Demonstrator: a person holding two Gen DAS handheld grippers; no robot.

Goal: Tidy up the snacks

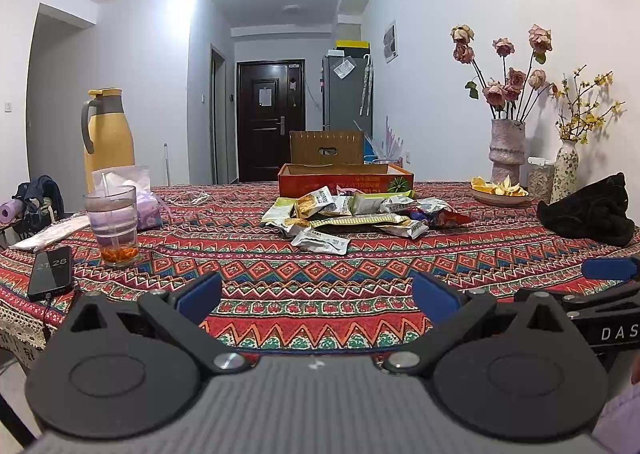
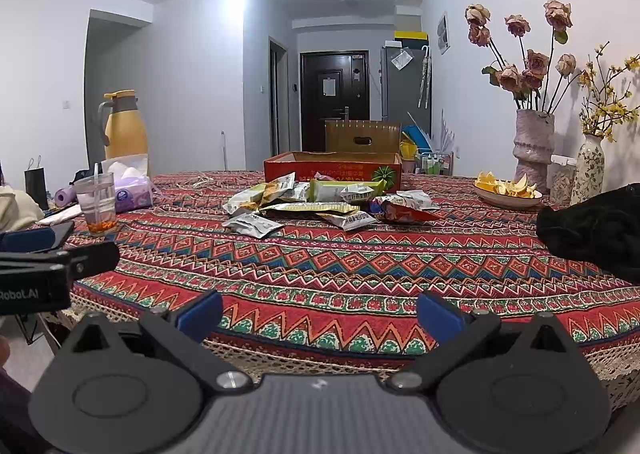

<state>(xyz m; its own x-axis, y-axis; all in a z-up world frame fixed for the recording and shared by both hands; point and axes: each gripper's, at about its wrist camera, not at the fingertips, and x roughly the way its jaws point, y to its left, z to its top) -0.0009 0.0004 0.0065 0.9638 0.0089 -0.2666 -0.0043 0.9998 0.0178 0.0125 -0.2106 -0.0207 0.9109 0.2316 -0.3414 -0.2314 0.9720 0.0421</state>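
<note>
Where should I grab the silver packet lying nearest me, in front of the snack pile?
Probably take the silver packet by its near long edge, coming in low from the front. It lies flat on the tablecloth, apart from the pile, so that edge is free for the open left gripper.

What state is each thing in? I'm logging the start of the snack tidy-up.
left gripper: open, empty.
right gripper: open, empty.
snack packets: loose pile on the tablecloth, none boxed that I can see.
red box: open, behind the pile.
glass: upright, partly filled.
phone: screen lit, cable plugged in.
yellow jug: upright, lid shut.
dark door: closed.
</note>
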